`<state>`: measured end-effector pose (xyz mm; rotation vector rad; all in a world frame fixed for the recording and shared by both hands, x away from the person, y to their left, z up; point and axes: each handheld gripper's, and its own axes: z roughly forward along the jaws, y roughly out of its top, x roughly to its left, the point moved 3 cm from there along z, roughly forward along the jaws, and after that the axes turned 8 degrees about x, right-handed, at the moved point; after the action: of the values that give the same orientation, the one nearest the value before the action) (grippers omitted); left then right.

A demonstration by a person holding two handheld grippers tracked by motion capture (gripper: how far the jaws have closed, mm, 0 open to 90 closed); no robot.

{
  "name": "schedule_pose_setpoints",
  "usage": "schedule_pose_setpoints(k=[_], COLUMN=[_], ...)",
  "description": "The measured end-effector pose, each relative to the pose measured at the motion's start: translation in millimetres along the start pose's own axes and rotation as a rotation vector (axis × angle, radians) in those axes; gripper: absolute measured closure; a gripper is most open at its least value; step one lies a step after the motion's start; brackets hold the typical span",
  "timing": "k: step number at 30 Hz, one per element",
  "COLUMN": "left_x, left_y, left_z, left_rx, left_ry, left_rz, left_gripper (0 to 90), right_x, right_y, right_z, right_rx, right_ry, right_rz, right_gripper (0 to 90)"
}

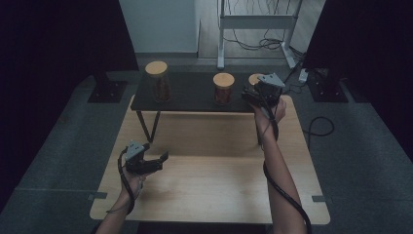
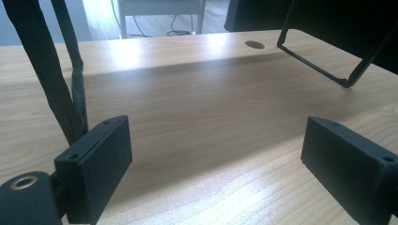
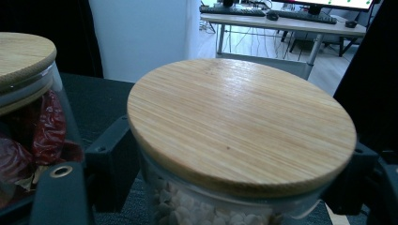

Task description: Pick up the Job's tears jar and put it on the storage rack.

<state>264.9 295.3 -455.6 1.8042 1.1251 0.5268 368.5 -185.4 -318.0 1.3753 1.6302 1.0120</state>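
A short glass jar (image 1: 253, 79) with a round wooden lid stands at the right end of a low black shelf (image 1: 190, 97). In the right gripper view this jar (image 3: 239, 126) holds white bits. My right gripper (image 1: 253, 92) reaches it from the near side, its black jaws either side of the glass just under the lid. The pads (image 3: 112, 159) stand close beside the glass and do not seem to press on it, so the right gripper (image 3: 230, 171) is open. My left gripper (image 1: 161, 160) hovers low over the wooden table (image 1: 209, 170), open with nothing between its jaws (image 2: 213, 159).
Two more lidded jars stand on the shelf: a tall one (image 1: 158, 82) at the left end and a short one with red contents (image 1: 223, 88) (image 3: 28, 122) close beside the gripped-around jar. The shelf's thin black legs (image 2: 324, 70) rest on the table. Dark screens flank the table.
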Motion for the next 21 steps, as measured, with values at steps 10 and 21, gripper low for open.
schedule_pose_setpoints(k=[10, 21], left_x=[0.5, -2.0], left_y=[-0.2, 0.8], left_z=[-0.3, 2.9], left_rx=[-0.001, 0.007], left_ry=[-0.001, -0.016], left_rz=[-0.004, 0.006], left_gripper=[8.6, 8.6], right_x=[1.2, 1.8], right_y=[-2.1, -3.8], right_z=[-2.7, -10.2], right_rx=[0.000, 0.004], right_ry=[0.000, -0.003], right_rz=[0.001, 0.004], right_gripper=[15.5, 9.3])
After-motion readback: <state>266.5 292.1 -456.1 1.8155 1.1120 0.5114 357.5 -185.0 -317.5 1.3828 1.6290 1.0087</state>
